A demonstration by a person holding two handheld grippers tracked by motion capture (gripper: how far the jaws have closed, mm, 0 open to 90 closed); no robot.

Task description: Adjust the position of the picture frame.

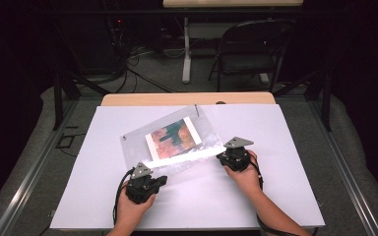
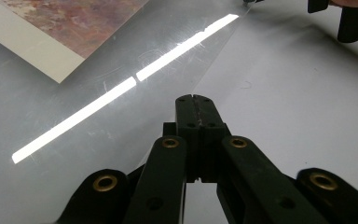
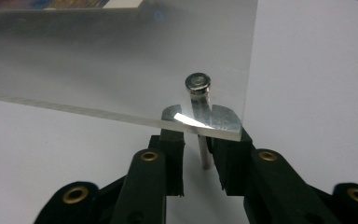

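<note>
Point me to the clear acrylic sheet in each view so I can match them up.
High view: clear acrylic sheet mid-table, lying at a slant between both grippers.
Left gripper view: it covers the left half, past the shut jaws.
Right gripper view: top left, its corner above the jaws.
Shared landmark: the colourful print.
</note>
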